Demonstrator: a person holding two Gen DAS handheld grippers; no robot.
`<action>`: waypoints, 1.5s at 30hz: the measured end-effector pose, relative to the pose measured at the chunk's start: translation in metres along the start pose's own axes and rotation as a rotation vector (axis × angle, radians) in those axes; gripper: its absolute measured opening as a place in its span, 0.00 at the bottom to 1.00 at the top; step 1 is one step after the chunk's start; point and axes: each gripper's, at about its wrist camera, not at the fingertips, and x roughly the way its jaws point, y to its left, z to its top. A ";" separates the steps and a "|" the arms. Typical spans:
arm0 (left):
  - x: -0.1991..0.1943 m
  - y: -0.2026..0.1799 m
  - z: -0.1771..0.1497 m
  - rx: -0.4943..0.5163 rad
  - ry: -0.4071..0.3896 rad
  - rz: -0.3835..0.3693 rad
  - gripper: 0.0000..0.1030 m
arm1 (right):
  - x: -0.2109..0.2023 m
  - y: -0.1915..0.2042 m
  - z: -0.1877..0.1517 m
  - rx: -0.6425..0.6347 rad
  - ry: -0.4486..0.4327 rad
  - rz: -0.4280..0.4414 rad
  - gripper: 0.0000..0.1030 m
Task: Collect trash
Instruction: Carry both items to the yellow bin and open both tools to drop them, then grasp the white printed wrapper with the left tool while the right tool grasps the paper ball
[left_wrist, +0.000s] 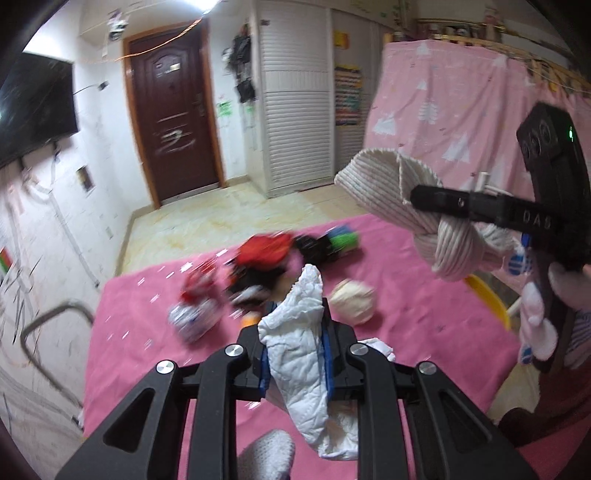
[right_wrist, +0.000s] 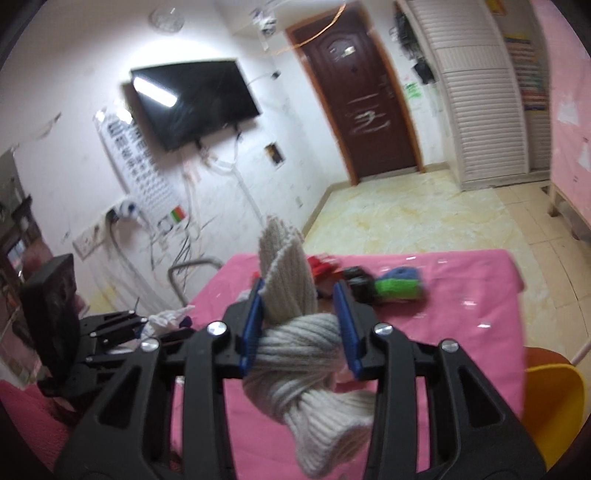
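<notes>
Left wrist view: left gripper (left_wrist: 293, 354) fingers clamp a crumpled white cloth (left_wrist: 299, 354) above the pink table (left_wrist: 424, 302); right gripper (right_wrist: 301, 328) grasps a knotted ribbed sock (right_wrist: 295, 350). Both soft, light; best pinched mid-bundle.

Left gripper (left_wrist: 295, 332): black linkage arms, silver round screws, blue finger pads. Right gripper (right_wrist: 301, 325): same build, white "DAS" lettering on side, green indicator light. Hand (left_wrist: 539, 314): pale knit glove.

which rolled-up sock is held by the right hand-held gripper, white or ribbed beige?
The ribbed beige sock, knotted, clamped in the right hand-held gripper. The white sock sits in the left hand-held gripper.
</notes>
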 end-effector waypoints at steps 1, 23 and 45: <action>0.003 -0.011 0.008 0.015 -0.002 -0.020 0.12 | -0.008 -0.009 0.000 0.014 -0.015 -0.015 0.35; 0.135 -0.240 0.102 0.191 0.139 -0.401 0.12 | -0.120 -0.210 -0.070 0.301 -0.092 -0.493 0.56; 0.111 -0.225 0.112 0.116 0.120 -0.457 0.57 | -0.130 -0.176 -0.059 0.266 -0.158 -0.514 0.73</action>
